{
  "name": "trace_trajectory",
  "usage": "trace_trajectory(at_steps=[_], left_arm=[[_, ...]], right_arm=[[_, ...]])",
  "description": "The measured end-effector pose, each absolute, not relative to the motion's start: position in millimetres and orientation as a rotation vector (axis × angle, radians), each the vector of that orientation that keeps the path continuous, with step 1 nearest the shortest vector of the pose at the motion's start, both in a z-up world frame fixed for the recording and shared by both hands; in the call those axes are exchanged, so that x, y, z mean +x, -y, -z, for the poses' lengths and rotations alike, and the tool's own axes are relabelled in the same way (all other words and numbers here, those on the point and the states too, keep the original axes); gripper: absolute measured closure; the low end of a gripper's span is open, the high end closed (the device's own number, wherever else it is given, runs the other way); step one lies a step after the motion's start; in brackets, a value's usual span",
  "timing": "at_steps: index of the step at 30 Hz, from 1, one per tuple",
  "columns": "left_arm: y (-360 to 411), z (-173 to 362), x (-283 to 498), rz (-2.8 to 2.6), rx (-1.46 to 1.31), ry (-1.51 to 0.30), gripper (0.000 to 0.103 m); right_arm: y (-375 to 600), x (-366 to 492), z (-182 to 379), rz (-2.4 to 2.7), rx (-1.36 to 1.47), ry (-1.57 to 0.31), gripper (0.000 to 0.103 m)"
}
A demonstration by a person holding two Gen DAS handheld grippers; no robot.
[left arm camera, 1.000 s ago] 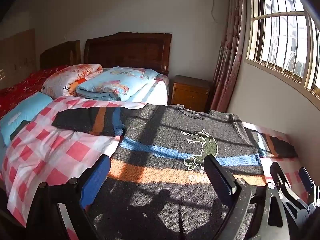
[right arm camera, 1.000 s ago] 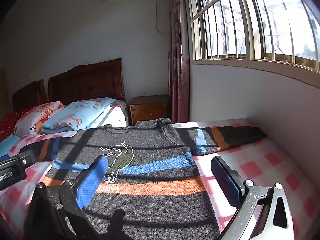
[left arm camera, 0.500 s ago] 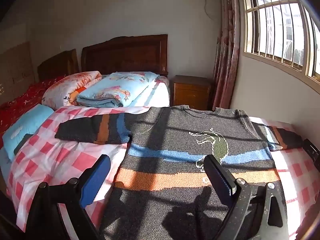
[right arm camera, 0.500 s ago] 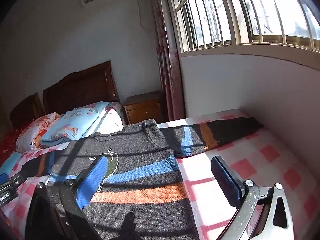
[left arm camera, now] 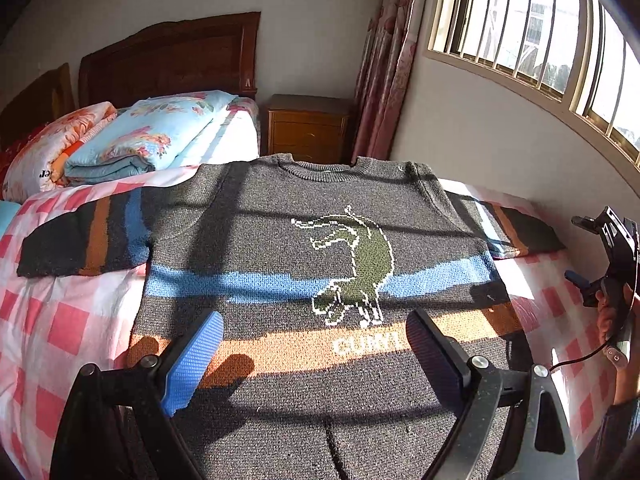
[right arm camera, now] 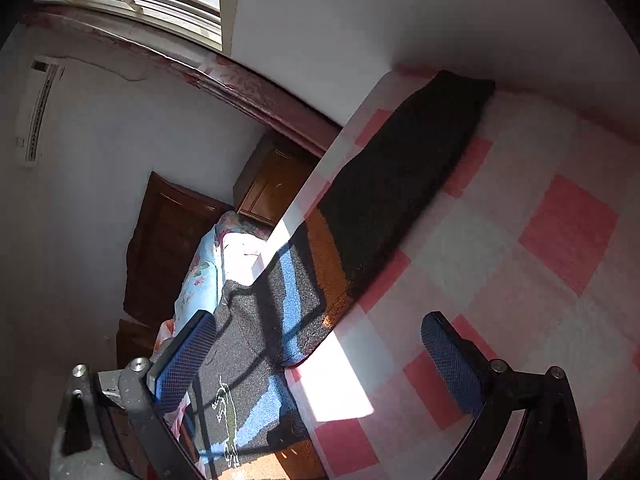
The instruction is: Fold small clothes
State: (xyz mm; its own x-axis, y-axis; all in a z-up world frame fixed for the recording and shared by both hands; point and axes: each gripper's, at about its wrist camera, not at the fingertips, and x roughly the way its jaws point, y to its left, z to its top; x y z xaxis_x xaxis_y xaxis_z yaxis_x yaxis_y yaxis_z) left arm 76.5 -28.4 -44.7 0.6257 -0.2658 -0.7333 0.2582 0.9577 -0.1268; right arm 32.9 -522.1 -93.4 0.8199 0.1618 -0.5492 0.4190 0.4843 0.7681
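Note:
A small dark grey sweater with blue and orange stripes and a green animal figure lies flat, face up, on the pink checked bed cover, both sleeves spread out. My left gripper is open and empty above the sweater's lower front. My right gripper is open and empty, rolled sideways, just short of the sweater's right sleeve; it also shows at the right edge of the left wrist view, held in a hand.
The wall under the barred window runs along the bed's right side, close to the right sleeve. Folded quilts lie on a second bed beyond. A wooden nightstand and a curtain stand behind the collar.
My right gripper swung right toward the right sleeve and rolled sideways. My left gripper moved in over the sweater's lower front. Both stayed open.

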Motion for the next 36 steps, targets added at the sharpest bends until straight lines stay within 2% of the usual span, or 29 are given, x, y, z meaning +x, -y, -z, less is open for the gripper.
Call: trace_trajectory(at_steps=[17, 36], left_arm=[[27.6, 61.2, 100.9, 0.241, -0.003, -0.897, 0.013], [23.8, 67.0, 105.6, 0.219, -0.061, -0.918, 0.013]], right_arm=[[578.7, 89.4, 128.6, 0.190, 1.237, -0.645, 0.000], [582.6, 112.7, 133.2, 0.205, 1.248, -0.455, 0.000]])
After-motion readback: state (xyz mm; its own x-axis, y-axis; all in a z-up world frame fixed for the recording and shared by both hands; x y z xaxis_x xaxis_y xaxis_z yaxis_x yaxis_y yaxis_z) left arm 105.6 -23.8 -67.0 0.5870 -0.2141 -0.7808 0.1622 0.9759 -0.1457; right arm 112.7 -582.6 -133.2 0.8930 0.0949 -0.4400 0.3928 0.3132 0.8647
